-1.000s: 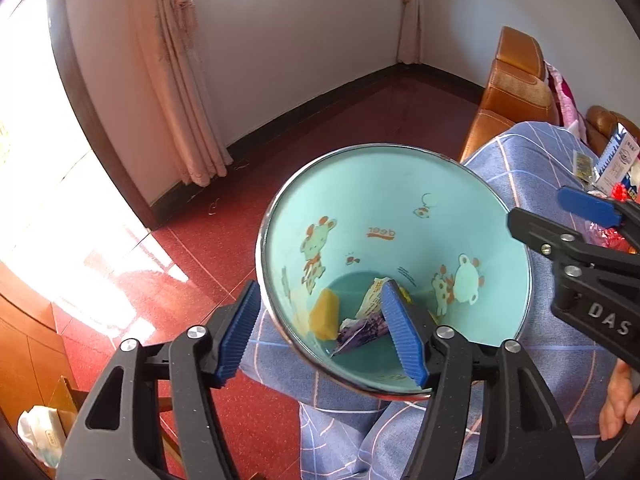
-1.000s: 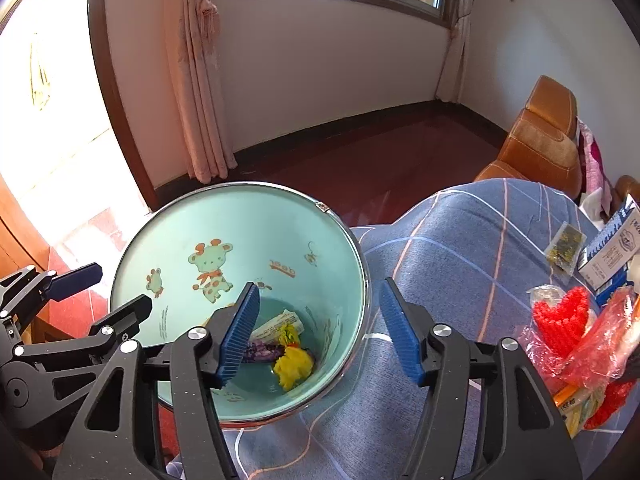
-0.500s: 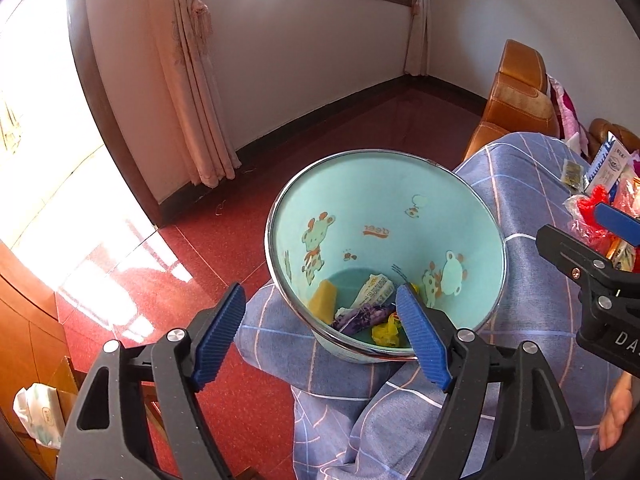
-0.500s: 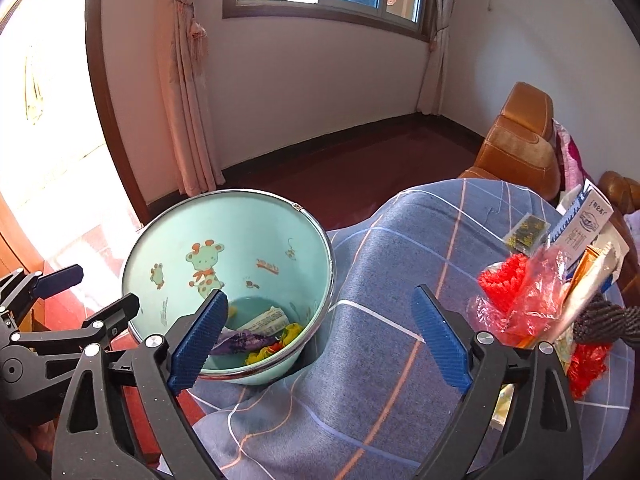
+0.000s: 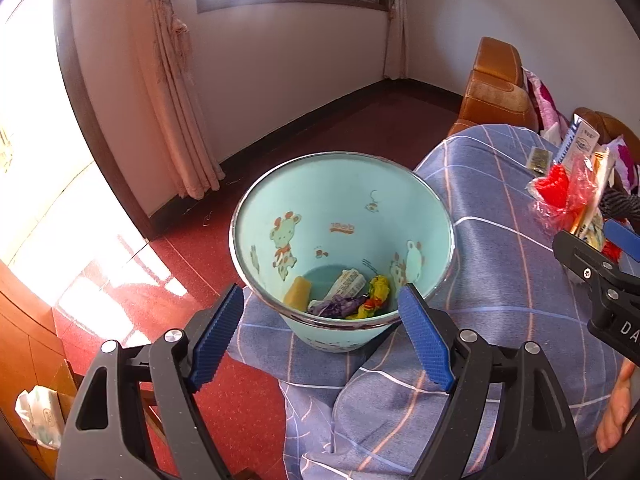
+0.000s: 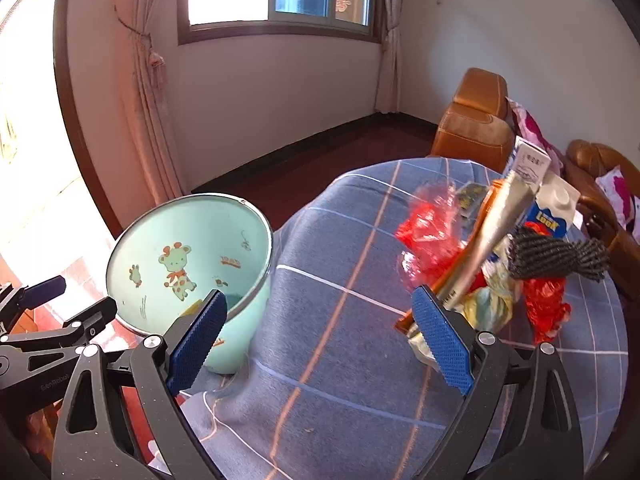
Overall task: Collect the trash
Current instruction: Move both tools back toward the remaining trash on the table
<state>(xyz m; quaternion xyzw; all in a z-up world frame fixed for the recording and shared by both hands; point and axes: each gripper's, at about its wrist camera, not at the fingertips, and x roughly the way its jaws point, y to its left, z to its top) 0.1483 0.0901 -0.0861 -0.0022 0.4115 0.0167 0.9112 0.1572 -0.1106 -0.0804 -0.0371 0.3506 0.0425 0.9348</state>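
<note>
Blue checked cloth spread over the table, draped down its near edge. Mint-green bin with cartoon animals stood at the cloth's left edge, partly wrapped by the fabric at its base, above the red floor. Brown sofa set beyond the bin, past the far end of the cloth.

Inside the bin, on its bottom: a yellow block, a white printed wrapper, a purple wrapper and a yellow-red wrapper, lying close together.

Pile of uncollected trash heaped on the cloth well to the right of the bin: red plastic bag, blue-and-white carton, a silver tube, a dark woven cloth piece, crumpled pale wrappers.

Left gripper held just in front of the bin's near rim, jaws spread wide, nothing between the pads; the bin's near wall and its contents seen through the gap but untouched. Right gripper aimed over bare cloth between the bin and the pile, jaws fully apart and empty; left pad overlapping the bin's wall in view, right pad just in front of the pile's near edge, contact there impossible to tell.
</note>
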